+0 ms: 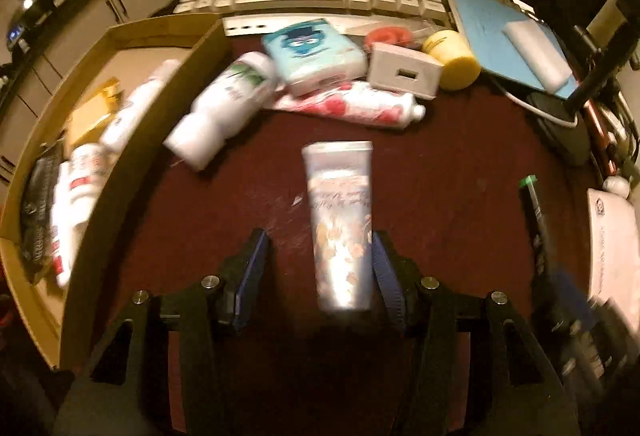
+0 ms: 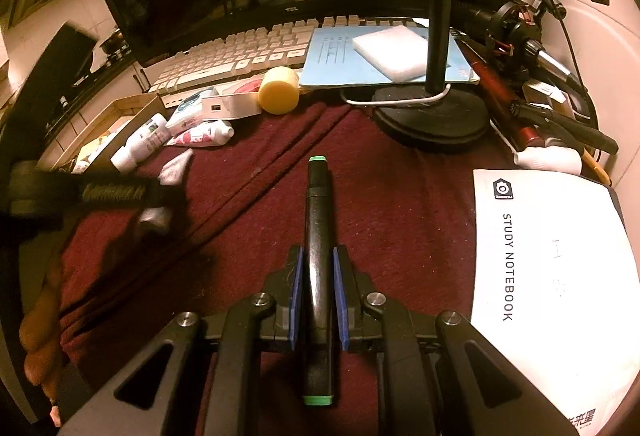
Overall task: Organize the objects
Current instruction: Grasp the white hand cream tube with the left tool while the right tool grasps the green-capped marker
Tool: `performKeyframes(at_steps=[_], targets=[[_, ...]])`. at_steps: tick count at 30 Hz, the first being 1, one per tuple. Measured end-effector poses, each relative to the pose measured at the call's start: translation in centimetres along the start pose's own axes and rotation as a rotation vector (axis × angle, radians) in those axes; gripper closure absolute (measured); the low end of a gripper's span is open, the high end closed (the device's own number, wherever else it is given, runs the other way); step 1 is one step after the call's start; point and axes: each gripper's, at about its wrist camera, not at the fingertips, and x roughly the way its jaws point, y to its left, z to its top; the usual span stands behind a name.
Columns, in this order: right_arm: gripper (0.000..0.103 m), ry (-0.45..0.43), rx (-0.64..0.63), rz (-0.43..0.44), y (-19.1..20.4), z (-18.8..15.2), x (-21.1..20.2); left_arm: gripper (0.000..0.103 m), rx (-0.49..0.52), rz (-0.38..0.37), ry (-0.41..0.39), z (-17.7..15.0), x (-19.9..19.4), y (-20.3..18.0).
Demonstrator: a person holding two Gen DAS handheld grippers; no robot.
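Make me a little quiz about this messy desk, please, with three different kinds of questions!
1. True or false: the right gripper holds a black marker pen with green ends.
2. What lies between the left gripper's open jaws? A) yellow jar B) white squeeze tube with orange print C) keyboard
3. Fill in: the brown cardboard box sits on a dark ___ cloth.

Key: 1 true; 2 B; 3 red.

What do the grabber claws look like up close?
Both look alike. The left gripper and right gripper each have two black plastic fingers lined with ridged blue pads, joined to black linkage arms with triangular cut-outs and round silver bolts. No cables show.
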Motion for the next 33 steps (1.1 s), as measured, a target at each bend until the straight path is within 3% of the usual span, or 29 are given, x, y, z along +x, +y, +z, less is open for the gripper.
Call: performKeyframes(at_steps=[8,9,11,12,21,24,28,33], targets=[[0.089,-0.001,-0.008,-0.005,0.1,0.0,0.2,0.049,0.019,-0.013,-0.084,-1.2,-0.5,0.7],[0.089,-0.001,-0.014,-0.008,0.2,0.0,0.2,0.053,0.021,-0.021,-0.096,-1.3,-0.5,0.7],[0.089,-0.002,-0.024,-0.015,0.4,0.0,0.2,0.073,0.05,-0.045,-0.118,-1.5,-0.8,0.2],[0.089,0.001,-0.03,-0.019,0.5,0.0,0.2,0.075,0.065,-0.043,-0.122,-1.7,-0.9,0.1],[0.089,0.011,-0.073,-0.043,1.0,0.1,0.4,0.074,0.032,-0.113,-0.154,-4.7,-2.1,3.2],[0.09,0.003,-0.085,-0.051,1.3,0.0,0.4,0.074,0.028,-0.094,-0.168,-4.3,-1.9,3.1],[0.09,0.017,-0.069,0.016,1.6,0.0,0.4,0.075,0.035,-0.089,-0.192,-4.5,-1.9,3.0],[0.09,0.044,-0.024,0.126,1.9,0.0,0.4,0.075,-0.019,-0.181,-0.199,-5.5,-2.7,4.6]])
